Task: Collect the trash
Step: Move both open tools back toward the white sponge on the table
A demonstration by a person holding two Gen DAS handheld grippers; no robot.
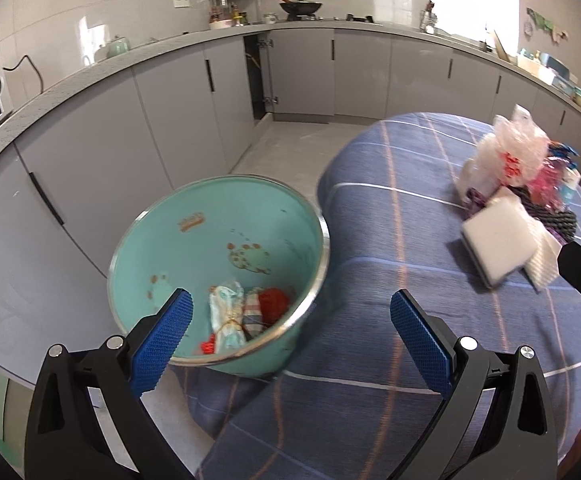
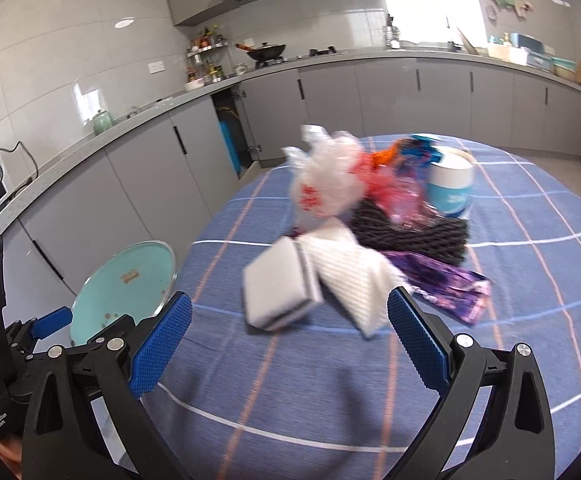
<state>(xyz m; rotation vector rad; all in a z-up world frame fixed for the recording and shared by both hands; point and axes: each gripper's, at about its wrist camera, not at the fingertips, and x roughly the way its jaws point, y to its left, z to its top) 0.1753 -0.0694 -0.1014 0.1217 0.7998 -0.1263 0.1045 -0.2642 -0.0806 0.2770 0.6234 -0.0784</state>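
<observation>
Two gripper (image 1: pixel 290 312) (image 2: pixel 290 316) jaws spread, bin (image 1: pixel 218 264) mouth upward

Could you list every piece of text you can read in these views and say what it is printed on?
"Data Acquisition System": left tool, on its black body.
Orange mark inside the teal bin: too blurred to read.
Red print on the clear plastic bag: blurred.
White print on the blue-and-white cup: unreadable.

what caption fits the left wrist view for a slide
Open left tongs hover over a teal bin holding some trash, beside a checked table with more litter.
</observation>
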